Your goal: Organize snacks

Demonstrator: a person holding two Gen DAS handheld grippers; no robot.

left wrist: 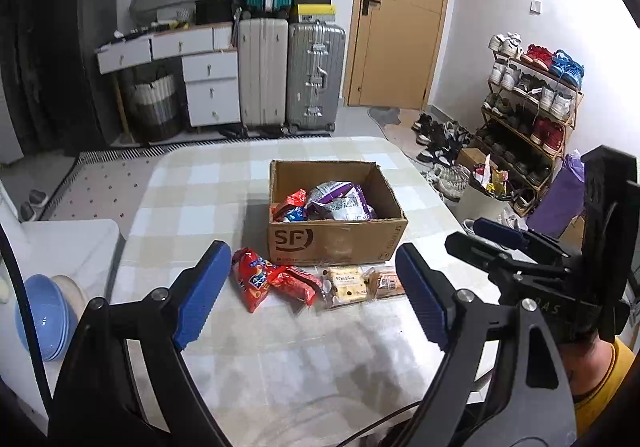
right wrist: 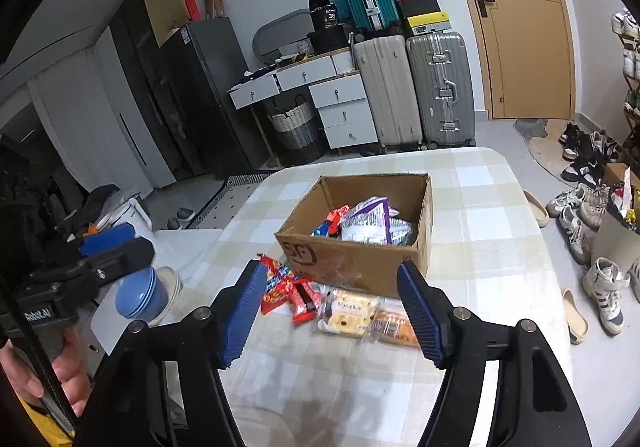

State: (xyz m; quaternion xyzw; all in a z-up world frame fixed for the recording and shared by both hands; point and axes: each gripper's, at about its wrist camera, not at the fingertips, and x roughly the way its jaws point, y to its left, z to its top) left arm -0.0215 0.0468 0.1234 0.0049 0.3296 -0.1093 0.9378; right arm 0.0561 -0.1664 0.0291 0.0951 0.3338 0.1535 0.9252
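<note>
Box [left wrist: 340, 243]: brown corrugated cardboard, matt, with a dark printed logo and a strip of clear shiny tape on the front wall.
Surface [left wrist: 280, 347]: covered with a checked cloth in beige and white, smooth, with a soft sheen.
Red packets [left wrist: 272, 281]: thin plastic film, glossy and crinkled.
Purple and white bag [left wrist: 340, 201]: plastic film, shiny, wrinkled.
Clear wrappers [left wrist: 346, 285]: transparent plastic, glossy, the pale biscuits show through.
Fingers [left wrist: 200, 295]: blue pads with a fine ribbed texture, matt, on black matt plastic arms with small metal bolts.
Bowls [left wrist: 40, 315]: blue, smooth and glossy, maybe ceramic or plastic.
</note>
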